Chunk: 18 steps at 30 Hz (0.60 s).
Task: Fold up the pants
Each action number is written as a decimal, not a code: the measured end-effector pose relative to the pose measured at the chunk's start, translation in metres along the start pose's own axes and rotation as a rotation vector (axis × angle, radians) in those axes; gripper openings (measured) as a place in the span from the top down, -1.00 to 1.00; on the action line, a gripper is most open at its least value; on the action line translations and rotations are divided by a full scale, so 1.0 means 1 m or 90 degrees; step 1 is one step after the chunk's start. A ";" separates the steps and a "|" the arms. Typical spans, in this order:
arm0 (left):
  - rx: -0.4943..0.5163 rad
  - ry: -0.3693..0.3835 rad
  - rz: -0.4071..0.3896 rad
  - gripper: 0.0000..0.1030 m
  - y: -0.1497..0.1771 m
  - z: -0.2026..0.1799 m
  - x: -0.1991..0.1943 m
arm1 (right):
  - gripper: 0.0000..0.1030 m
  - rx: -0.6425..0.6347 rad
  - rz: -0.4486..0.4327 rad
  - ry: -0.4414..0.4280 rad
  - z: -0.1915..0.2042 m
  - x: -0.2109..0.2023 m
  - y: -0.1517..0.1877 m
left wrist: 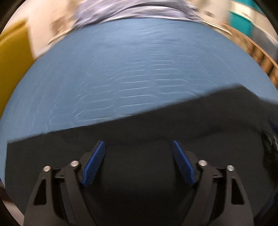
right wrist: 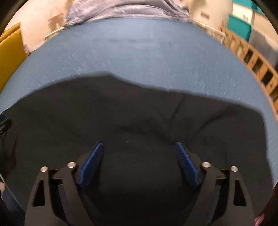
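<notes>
Black pants (left wrist: 173, 125) lie flat on a blue table cover (left wrist: 121, 69). In the left wrist view their straight far edge runs up to the right. My left gripper (left wrist: 138, 145) is open and empty, hovering over the black cloth. In the right wrist view the pants (right wrist: 139, 111) fill the lower half, with wrinkles and an uneven far edge on the blue cover (right wrist: 139, 52). My right gripper (right wrist: 139, 146) is open and empty above the cloth. Both views are blurred by motion.
A pale lilac cloth (right wrist: 121, 10) lies at the table's far edge. A yellow chair (left wrist: 12, 57) stands at the left. A wooden rack (right wrist: 257, 67) and teal boxes (right wrist: 239, 29) stand at the right, beyond the table.
</notes>
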<state>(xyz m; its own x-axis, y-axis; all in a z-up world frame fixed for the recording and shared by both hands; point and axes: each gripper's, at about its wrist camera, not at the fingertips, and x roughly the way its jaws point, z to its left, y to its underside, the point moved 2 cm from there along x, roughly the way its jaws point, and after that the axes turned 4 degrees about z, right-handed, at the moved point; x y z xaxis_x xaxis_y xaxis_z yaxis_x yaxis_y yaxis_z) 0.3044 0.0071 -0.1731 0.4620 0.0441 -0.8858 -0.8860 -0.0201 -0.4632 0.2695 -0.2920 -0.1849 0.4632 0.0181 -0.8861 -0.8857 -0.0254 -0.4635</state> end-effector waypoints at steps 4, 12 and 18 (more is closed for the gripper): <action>-0.135 -0.057 0.021 -0.94 0.000 0.069 0.004 | -0.72 -0.005 -0.008 0.020 0.004 -0.002 0.001; -0.143 -0.077 -0.026 -0.87 0.015 0.112 -0.040 | -0.74 0.000 -0.017 0.016 0.005 0.005 0.002; -0.002 -0.039 0.024 -0.92 0.053 0.058 -0.022 | -0.75 -0.001 -0.019 0.018 0.007 0.006 0.002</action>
<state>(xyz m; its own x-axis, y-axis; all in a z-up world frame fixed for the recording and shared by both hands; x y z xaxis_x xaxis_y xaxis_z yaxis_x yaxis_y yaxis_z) 0.2453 0.0634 -0.1766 0.4256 0.1036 -0.8989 -0.9023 -0.0262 -0.4303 0.2701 -0.2850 -0.1910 0.4900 -0.0097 -0.8717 -0.8716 -0.0261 -0.4896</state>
